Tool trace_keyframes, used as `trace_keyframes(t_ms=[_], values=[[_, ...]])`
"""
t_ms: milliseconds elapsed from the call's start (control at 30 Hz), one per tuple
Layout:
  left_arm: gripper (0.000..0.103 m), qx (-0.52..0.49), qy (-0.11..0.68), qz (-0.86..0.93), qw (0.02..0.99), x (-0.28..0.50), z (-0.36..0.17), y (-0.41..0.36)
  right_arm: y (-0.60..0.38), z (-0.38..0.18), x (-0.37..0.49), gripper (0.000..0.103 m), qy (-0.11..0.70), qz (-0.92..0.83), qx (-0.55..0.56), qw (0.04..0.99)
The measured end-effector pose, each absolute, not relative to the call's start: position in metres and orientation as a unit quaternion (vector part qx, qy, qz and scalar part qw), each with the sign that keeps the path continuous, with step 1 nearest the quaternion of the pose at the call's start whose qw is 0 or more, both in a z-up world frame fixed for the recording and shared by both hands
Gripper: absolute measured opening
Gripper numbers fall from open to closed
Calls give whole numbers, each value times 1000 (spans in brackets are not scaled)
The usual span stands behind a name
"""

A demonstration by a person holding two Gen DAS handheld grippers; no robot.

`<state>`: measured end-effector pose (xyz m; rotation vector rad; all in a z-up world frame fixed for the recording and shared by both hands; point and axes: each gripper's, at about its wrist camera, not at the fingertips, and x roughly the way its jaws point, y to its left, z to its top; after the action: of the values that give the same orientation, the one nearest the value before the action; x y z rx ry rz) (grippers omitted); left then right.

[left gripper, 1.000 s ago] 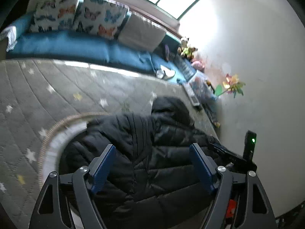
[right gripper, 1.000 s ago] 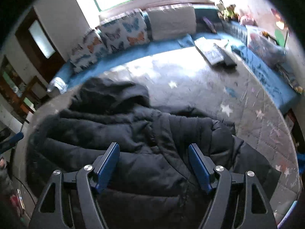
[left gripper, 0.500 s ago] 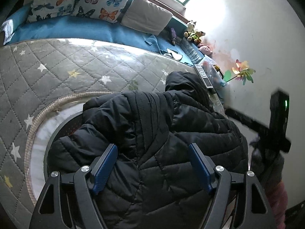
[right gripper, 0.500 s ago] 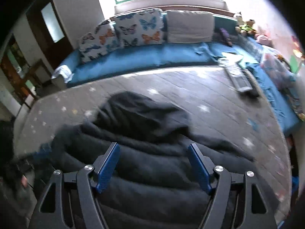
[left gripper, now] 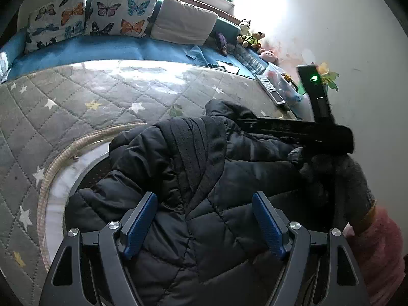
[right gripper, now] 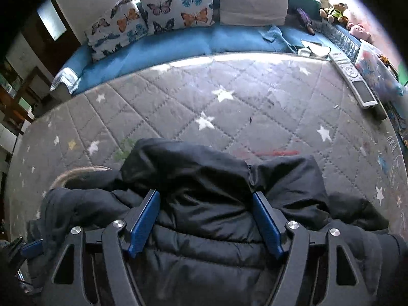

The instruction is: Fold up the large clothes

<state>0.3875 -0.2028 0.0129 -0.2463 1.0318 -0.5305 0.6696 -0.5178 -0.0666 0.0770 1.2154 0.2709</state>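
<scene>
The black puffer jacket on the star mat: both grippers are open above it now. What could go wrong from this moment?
1. The black puffer jacket is thick and slick-looking; the open left gripper or right gripper may pinch only the outer shell and slip.
2. The hood lies bunched, so a fold may trap it unevenly.
3. The remote control rests on the star mat; a swung sleeve could perhaps knock it.

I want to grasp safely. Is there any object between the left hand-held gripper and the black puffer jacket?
Nothing visible. The left hand-held gripper is open directly over the black puffer jacket, with only its quilted fabric between the fingers. The right hand-held gripper lies over the jacket's far side, not in this path.
</scene>
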Motion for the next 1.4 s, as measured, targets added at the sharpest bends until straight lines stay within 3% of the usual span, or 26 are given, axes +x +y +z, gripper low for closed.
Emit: trace_keyframes(t_ms=[433,767,1400], values=[[82,-66,453,-214,863,323,53,-205,-543,24,546,81,486,175,-5,856],[82,-34,443,-195,874,239,56,-207,-571,-17,465,81,487,133,-30,862],[82,72,407,-194,890,144,33,-231,-544,-5,366,83,375,85,-96,918]])
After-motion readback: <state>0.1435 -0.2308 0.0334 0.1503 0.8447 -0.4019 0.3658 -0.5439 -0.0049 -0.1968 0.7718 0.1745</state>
